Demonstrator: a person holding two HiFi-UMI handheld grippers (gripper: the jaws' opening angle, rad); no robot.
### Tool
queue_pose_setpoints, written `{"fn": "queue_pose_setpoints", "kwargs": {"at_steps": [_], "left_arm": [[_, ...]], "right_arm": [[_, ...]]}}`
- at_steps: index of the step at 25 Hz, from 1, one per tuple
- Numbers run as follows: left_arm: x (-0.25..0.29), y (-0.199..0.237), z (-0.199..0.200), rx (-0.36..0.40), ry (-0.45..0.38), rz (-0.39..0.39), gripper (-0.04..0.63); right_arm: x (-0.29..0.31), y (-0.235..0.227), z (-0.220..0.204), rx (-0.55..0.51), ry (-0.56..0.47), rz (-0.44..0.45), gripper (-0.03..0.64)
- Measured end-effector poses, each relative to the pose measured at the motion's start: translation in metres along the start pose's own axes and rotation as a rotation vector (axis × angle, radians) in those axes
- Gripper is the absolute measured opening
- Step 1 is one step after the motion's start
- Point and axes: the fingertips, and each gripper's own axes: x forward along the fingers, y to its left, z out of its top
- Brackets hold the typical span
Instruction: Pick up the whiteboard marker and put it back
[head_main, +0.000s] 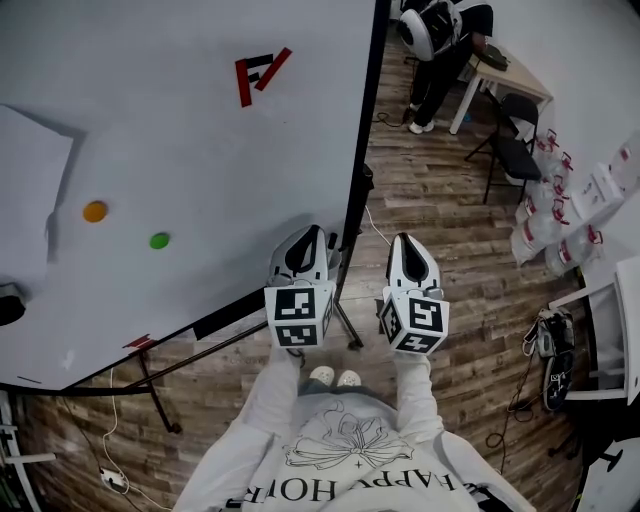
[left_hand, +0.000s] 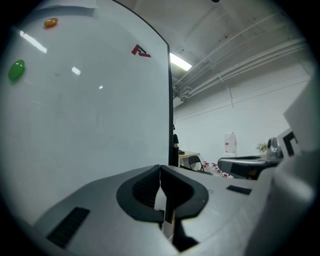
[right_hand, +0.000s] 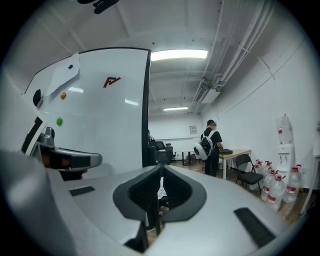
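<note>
Whiteboard marker: I could not pick it out for certain in any view, and neither pair of tongs had it.
Left tongs (head_main: 312, 232) (left_hand: 160, 167): jaws pressed flat together with nothing between them, held about level, near the board's lower right corner.
Right tongs (head_main: 403, 240) (right_hand: 161, 167): jaws met tip to tip, empty, just beside the left pair and past the board's edge, over the floor.
Surface: whiteboard (head_main: 180, 130) (left_hand: 90, 115) (right_hand: 115, 100), smooth and glossy white, with a thin black frame (head_main: 365, 130) down its right side, on a dark metal stand (head_main: 345, 320).
On the board: an angular red logo (head_main: 260, 72), a round orange magnet (head_main: 95, 211) and a round green magnet (head_main: 160, 240) near it. A dark strip (head_main: 230, 315) lay along the bottom ledge, too small to name.
Room: wood-plank floor (head_main: 440, 200), white walls, grey ceiling pipes (right_hand: 220, 60) and a long strip light (right_hand: 179, 54).
Around: a person (right_hand: 210, 145) carrying a white backpack stood at a pale table (head_main: 510, 75). A black folding chair (head_main: 510, 150) stood near it, with clear water bottles (head_main: 545, 230) along the wall.
In the way: the stand's legs ran across the floor under my tongs.
</note>
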Motion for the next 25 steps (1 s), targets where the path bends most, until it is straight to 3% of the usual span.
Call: {"fn": "queue_pose_setpoints", "kwargs": {"at_steps": [25], "left_arm": [[-0.0047, 0.0045, 0.0014, 0.014, -0.002, 0.021, 0.008]], "right_arm": [[-0.0026, -0.0021, -0.0004, 0.002, 0.001, -0.005, 0.006]]}}
